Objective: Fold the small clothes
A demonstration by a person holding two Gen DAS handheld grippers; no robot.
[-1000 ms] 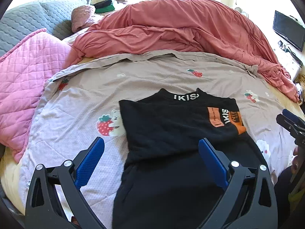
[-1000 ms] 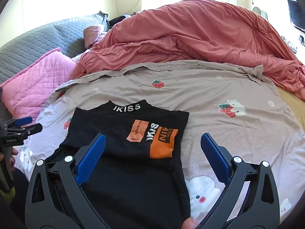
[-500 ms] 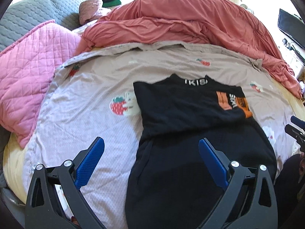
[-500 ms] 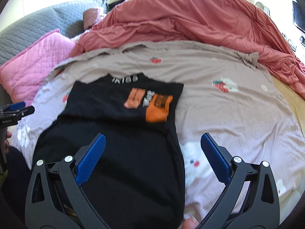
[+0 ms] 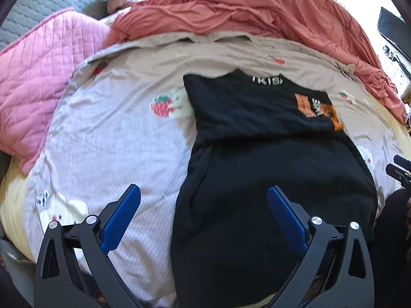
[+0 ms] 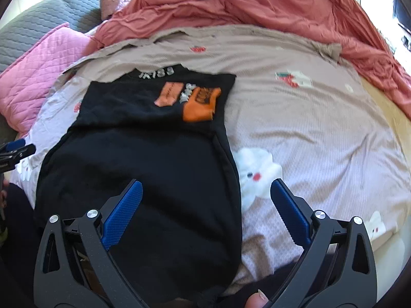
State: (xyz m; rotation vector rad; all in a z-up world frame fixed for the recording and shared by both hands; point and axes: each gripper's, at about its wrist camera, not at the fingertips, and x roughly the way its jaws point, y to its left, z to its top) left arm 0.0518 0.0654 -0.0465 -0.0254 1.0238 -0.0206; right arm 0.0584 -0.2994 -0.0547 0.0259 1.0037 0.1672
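folding was partly done: black shirt (image 5: 269,159) lay flat on the bed sheet (image 5: 108,138), sides already turned in, near hem not yet brought up. left gripper (image 5: 203,213) and right gripper (image 6: 205,202) had fingers spread, holding nothing

strawberry-print sheet (image 5: 108,138) | red duvet (image 5: 257,7) behind | pink quilted pillow (image 5: 38,77) L | grey headboard (image 5: 38,2)
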